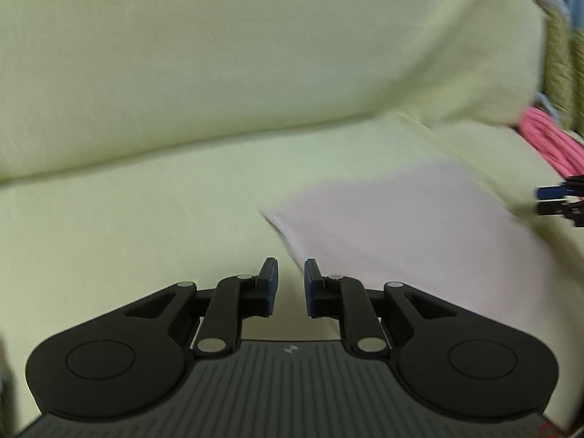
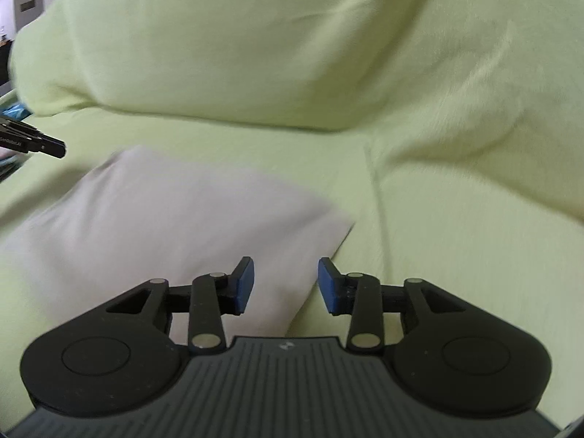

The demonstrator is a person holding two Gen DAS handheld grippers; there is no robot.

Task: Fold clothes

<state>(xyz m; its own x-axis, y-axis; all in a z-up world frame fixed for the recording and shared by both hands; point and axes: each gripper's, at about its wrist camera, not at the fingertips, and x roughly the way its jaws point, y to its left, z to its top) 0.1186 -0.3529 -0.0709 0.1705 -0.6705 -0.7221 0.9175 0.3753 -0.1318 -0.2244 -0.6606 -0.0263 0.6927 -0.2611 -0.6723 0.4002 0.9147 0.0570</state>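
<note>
Where the seat meets the backrest of the one yellow-green covered sofa (image 2: 226, 36), a single folded pale-lilac garment (image 2: 157, 219) lies flat on the seat cover. Two grippers are shown. Right gripper (image 2: 285, 284): jaws spread wide, empty, the garment's near corner at 11 o'clock of them. Left gripper (image 1: 291, 286): jaws parted by a narrow gap, empty, the garment at 2 o'clock. One pink bundle (image 1: 547, 142) lies at the left view's 3 o'clock edge.
</note>
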